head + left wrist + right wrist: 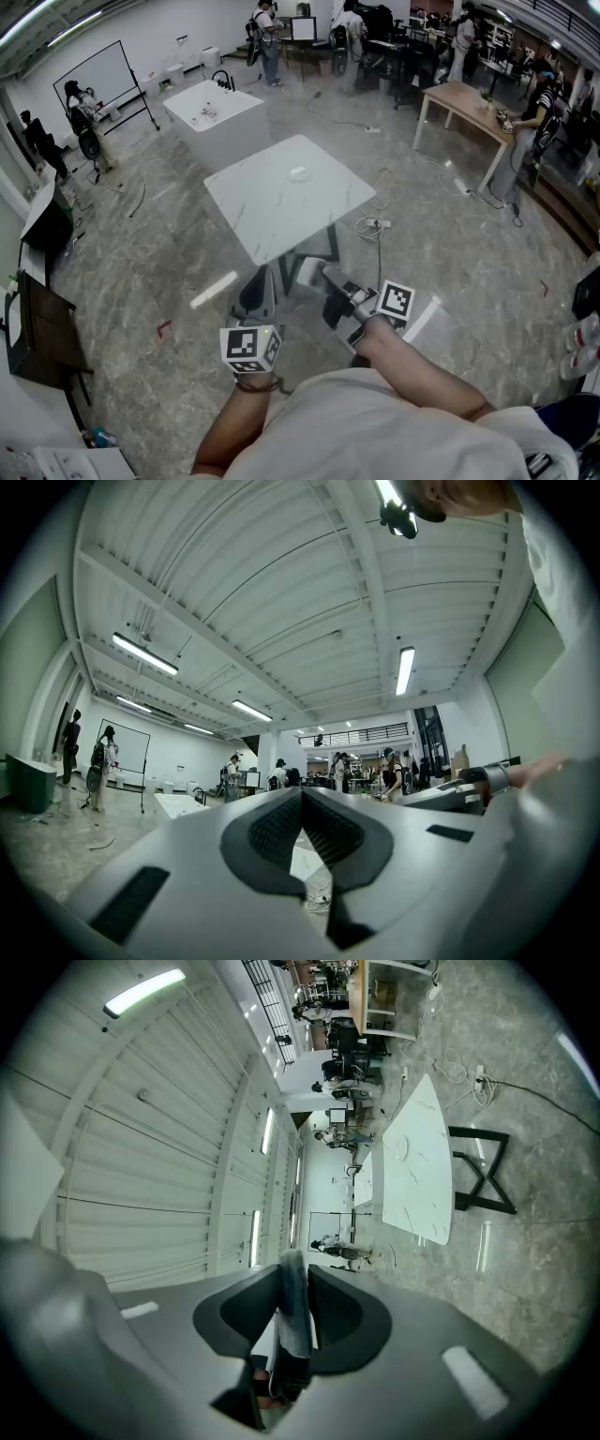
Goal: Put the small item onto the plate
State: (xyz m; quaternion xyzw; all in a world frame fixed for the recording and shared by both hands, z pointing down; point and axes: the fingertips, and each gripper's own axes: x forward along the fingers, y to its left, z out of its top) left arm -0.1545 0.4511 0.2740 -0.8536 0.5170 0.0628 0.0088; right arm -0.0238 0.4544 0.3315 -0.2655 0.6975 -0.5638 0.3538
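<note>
**A:** What is my left claw doing?

**B:** Your left gripper (302,797) is squeezed shut, with one pad pressed right against the other. You hold it low in front of you, over the grey floor (141,272).

**A:** What is in the middle?

**B:** A white table (272,220) stands ahead of you, past both of your claws. The plate (298,172) sits on top of it, near the middle. It is small, round and white.

**A:** And my right claw?

**B:** Your right gripper (295,1274) is clenched on the small item (292,1312). It is a thin, flat, grey thing, pinched between the two pads, and it sticks out past them a little.

**A:** So where is the item?

**B:** It is in your right claw, close to your body. It is well apart from the plate and the table.
</note>
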